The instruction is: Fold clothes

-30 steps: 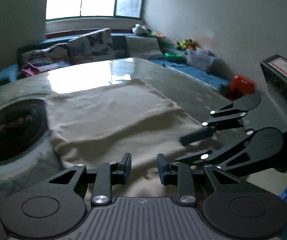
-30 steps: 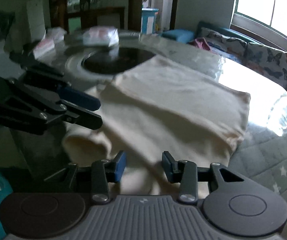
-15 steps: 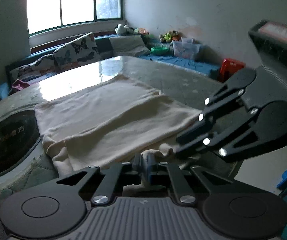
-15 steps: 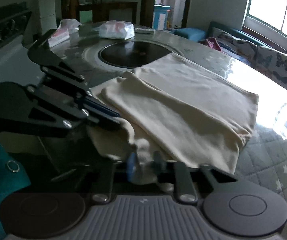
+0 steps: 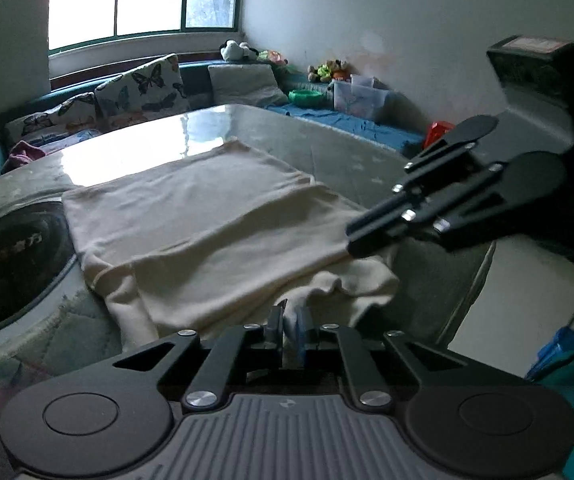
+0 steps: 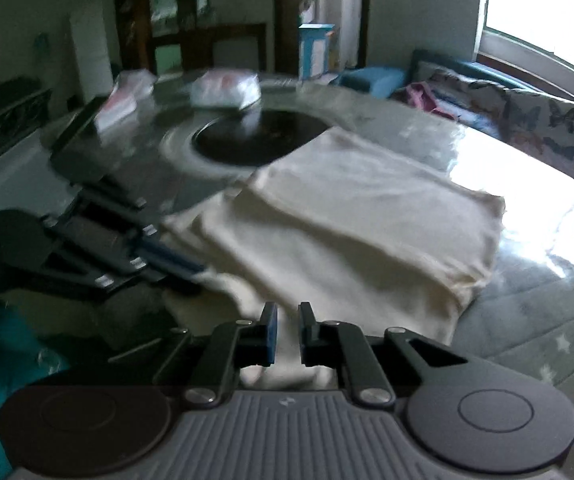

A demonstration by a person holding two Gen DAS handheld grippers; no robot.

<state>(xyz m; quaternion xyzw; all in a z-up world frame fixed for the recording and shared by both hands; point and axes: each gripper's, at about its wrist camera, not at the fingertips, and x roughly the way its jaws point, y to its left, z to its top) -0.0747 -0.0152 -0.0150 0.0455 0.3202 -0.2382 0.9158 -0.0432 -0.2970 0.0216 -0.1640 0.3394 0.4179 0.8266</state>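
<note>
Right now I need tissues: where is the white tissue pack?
In the right wrist view, the white tissue pack sits upper left of centre on the table, just behind the dark round inset.

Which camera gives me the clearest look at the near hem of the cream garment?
The left wrist view: the cream garment is sharp there, its near hem bunched between the left gripper fingers. The right wrist view is motion-blurred, showing cloth between the right gripper fingers.

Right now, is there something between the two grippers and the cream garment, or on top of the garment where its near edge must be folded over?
Nothing visible. The left gripper is already shut on the near edge of the cream garment, and the right gripper has cloth between its fingers. The garment's flat upper surface carries no object; the white bags sit beyond it on the table.
</note>
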